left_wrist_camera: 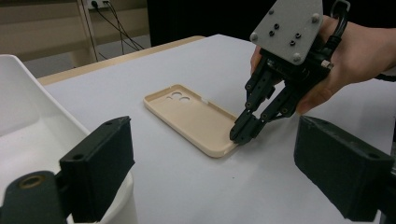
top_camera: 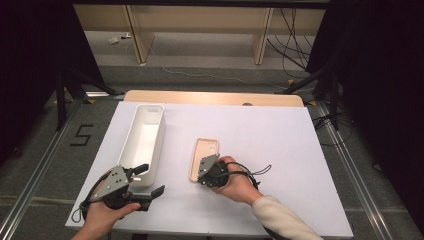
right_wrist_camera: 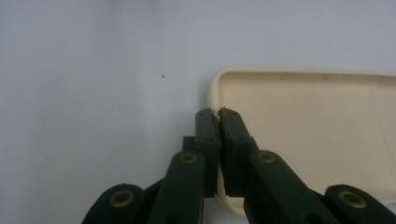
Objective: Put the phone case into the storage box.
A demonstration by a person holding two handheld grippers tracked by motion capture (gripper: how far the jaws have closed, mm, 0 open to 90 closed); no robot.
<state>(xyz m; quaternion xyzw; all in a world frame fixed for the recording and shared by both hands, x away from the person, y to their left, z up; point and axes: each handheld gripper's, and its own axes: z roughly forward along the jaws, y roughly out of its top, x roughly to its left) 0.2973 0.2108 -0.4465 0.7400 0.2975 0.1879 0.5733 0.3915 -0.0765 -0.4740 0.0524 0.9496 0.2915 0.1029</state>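
Phone case point(top_camera: 203, 157): beige, lying open side up on the white surface point(top_camera: 270, 150), right of the white bin point(top_camera: 145, 142).
Right gripper point(left_wrist_camera: 243, 133): jaws pinched together on the rim at the case's near end, tips angled down.
Left gripper point(top_camera: 150, 182): jaws spread wide, holding nothing, beside the bin's near end, well apart from the case.

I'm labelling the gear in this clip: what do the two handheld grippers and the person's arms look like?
Both the left gripper and the right gripper are black, with hinged link arms, brass-coloured pivot pins and blocky jaws. Each carries a grey three-cornered plate with screw holes and trails a black cable. The right arm wears a cream sleeve.
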